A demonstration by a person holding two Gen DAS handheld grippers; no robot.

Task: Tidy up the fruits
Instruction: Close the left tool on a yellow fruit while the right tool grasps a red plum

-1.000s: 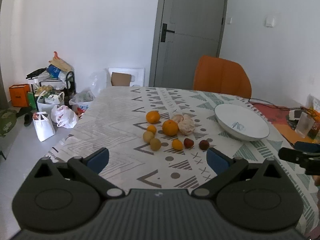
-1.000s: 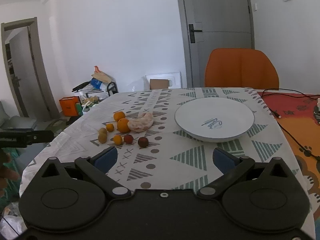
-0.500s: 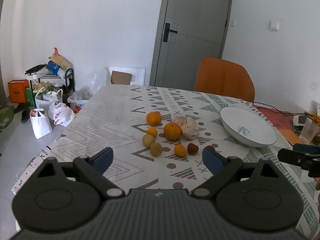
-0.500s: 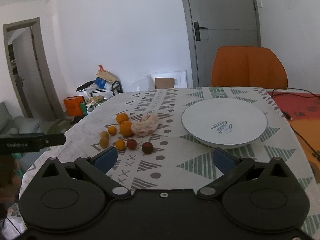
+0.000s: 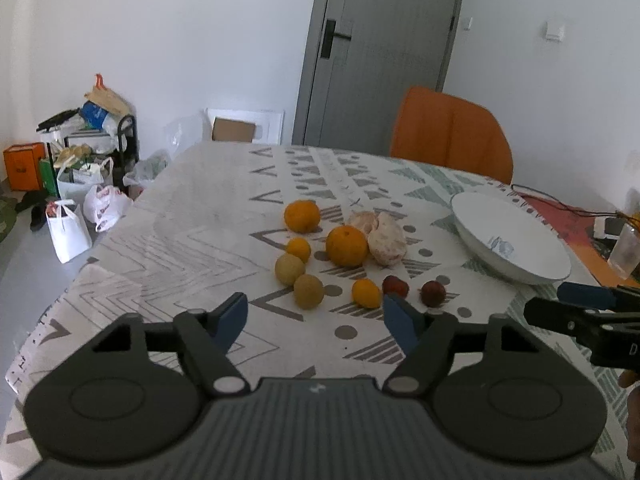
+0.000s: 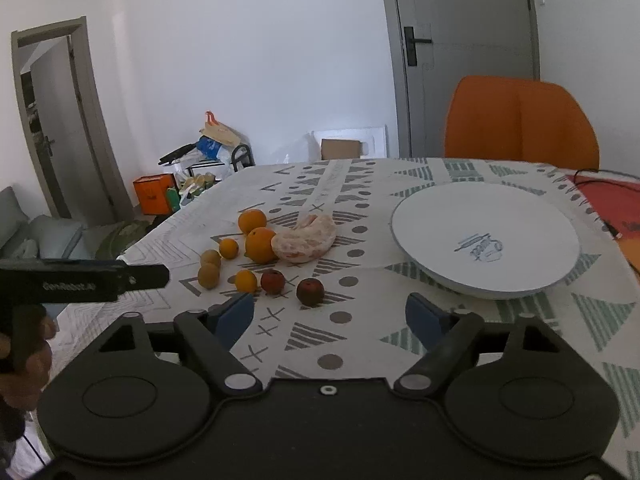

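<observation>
- Fruits lie in a loose cluster on the worktop point(image 5: 208, 240), on a patterned cloth, left of a white plate point(image 6: 486, 236).
- Cluster, left wrist view: two oranges, far one point(image 5: 302, 216) and larger near one point(image 5: 346, 246); peeled citrus point(image 5: 384, 236) touching the larger orange on its right.
- Small orange fruits: one point(image 5: 298, 249) between the two oranges, one point(image 5: 365, 293) at the near edge of the cluster.
- Two yellow-brown round fruits point(image 5: 290, 269) and point(image 5: 308, 291), just beside each other on the cluster's left.
- Two dark red fruits point(image 5: 396, 286) and point(image 5: 433, 293) nearest the plate side, apart from each other.
- Plate holds no fruit; blue print on its face.
- Left tool point(image 5: 316, 318): released, blue pads wide apart, nothing between them, above the worktop just short of the nearest fruits.
- Right tool point(image 6: 330, 318): released, nothing held, above the worktop between the red fruits and the plate.
- Orange chair point(image 6: 520, 120) at the far side of the worktop; grey door point(image 5: 380, 52) behind it.
</observation>
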